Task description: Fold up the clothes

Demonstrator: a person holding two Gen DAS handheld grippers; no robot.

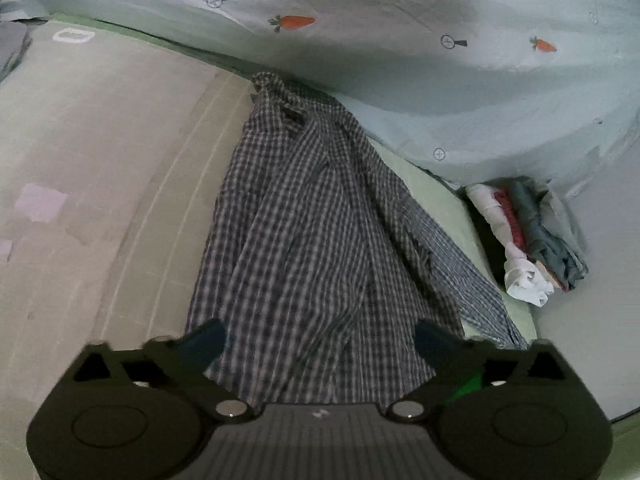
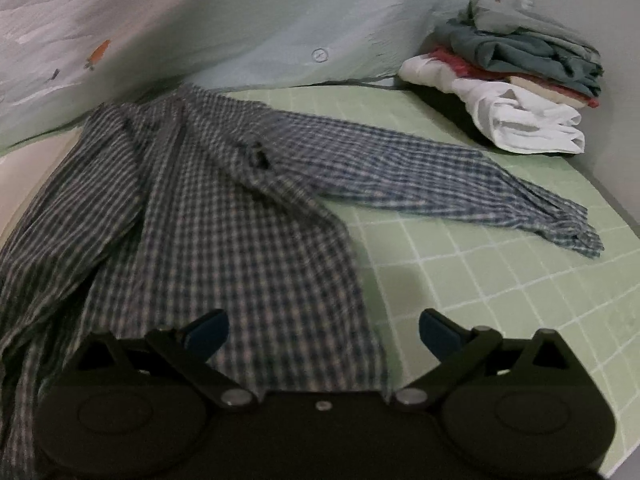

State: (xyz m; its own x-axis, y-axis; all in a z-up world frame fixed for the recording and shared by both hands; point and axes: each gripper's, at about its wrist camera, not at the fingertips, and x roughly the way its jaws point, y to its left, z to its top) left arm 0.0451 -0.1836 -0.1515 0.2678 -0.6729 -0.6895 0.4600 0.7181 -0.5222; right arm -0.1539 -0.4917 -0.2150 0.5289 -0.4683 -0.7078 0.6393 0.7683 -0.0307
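A dark blue-and-white checked shirt (image 1: pixel 312 220) lies spread and rumpled, collar at the far end, hem toward me. In the right wrist view the same checked shirt (image 2: pixel 224 216) lies on a green gridded mat (image 2: pixel 480 280), one sleeve (image 2: pixel 460 184) stretched out to the right. My left gripper (image 1: pixel 320 340) hovers open over the shirt's hem, fingers wide apart with nothing between them. My right gripper (image 2: pixel 324 332) is open too, over the shirt's lower right edge, its right finger above bare mat.
A stack of folded clothes (image 2: pixel 516 84), white at the bottom, red and grey-green above, sits at the mat's far right corner; the same stack (image 1: pixel 532 236) shows in the left view. A pale sheet with carrot prints (image 1: pixel 400 40) rises behind. Beige surface (image 1: pixel 100 160) lies left of the shirt.
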